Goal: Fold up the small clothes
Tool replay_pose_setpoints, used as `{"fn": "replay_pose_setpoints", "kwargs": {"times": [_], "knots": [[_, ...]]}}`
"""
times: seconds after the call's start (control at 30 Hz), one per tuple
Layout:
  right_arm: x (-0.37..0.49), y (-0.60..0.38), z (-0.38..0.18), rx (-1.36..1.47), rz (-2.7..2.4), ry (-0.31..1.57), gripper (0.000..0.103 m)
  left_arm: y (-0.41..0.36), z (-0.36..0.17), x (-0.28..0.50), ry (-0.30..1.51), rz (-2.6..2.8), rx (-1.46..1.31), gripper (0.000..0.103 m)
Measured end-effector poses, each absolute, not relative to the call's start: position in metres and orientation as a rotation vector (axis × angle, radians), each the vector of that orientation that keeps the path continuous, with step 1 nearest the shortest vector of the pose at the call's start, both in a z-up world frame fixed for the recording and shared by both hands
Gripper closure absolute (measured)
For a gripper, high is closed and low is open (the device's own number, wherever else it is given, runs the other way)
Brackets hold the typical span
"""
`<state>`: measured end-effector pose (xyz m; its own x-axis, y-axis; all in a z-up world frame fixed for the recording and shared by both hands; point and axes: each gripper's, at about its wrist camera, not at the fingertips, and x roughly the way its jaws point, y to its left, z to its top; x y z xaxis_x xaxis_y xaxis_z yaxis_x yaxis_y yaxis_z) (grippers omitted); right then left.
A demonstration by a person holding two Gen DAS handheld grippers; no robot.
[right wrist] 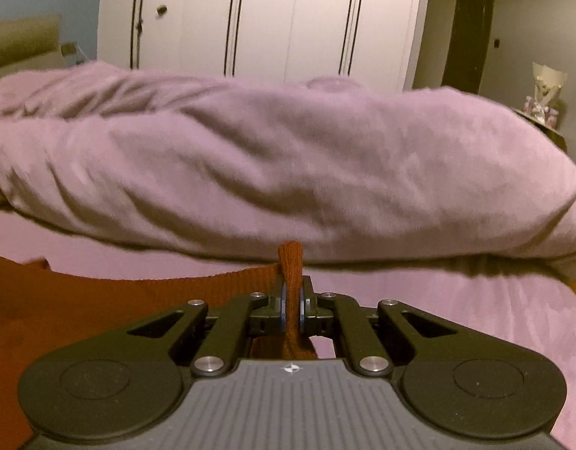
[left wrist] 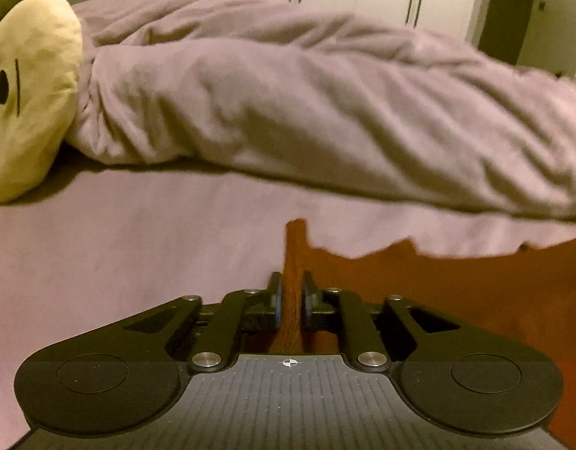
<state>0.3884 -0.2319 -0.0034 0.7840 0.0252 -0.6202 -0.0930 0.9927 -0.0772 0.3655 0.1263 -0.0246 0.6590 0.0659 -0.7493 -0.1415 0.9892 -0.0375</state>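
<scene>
No words, brands or numbers can be read in either view. The only sign is a small white crosshair-in-circle mark printed on the ribbed grey top plate of the left gripper's body, at 12 o'clock on that plate's front edge. The same mark stands on the ribbed grey top plate of the right gripper's body.

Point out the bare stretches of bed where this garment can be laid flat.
Bare pink sheet lies between the rust-orange knitted garment and the bunched pink duvet, and again right of the garment. The yellow plush cushion crowds the far left.
</scene>
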Motion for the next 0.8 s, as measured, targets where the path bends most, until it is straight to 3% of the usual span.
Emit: {"fn": "replay_pose_setpoints", "kwargs": {"times": [0.03, 0.1, 0.2, 0.33, 0.43, 0.8], "knots": [[0.388, -0.232, -0.01, -0.109, 0.058, 0.684, 0.097, 0.125, -0.028, 0.364, 0.853, 0.124, -0.085, 0.079], [0.382, -0.236, -0.016, -0.105, 0.04, 0.697, 0.095, 0.126, -0.03, 0.357, 0.857, 0.131, -0.073, 0.058], [0.363, -0.247, -0.015, -0.054, 0.034, 0.7, 0.089, 0.127, -0.026, 0.342, 0.836, 0.135, -0.061, 0.042], [0.311, -0.275, -0.008, 0.065, 0.045, 0.694, 0.076, 0.13, -0.021, 0.313, 0.844, 0.141, -0.098, 0.036], [0.269, -0.293, -0.01, 0.153, 0.046, 0.717, 0.06, 0.129, -0.021, 0.293, 0.86, 0.145, -0.109, 0.029], [0.215, -0.303, -0.006, 0.226, 0.063, 0.731, 0.06, 0.113, -0.025, 0.254, 0.921, 0.148, -0.115, 0.022]]}}
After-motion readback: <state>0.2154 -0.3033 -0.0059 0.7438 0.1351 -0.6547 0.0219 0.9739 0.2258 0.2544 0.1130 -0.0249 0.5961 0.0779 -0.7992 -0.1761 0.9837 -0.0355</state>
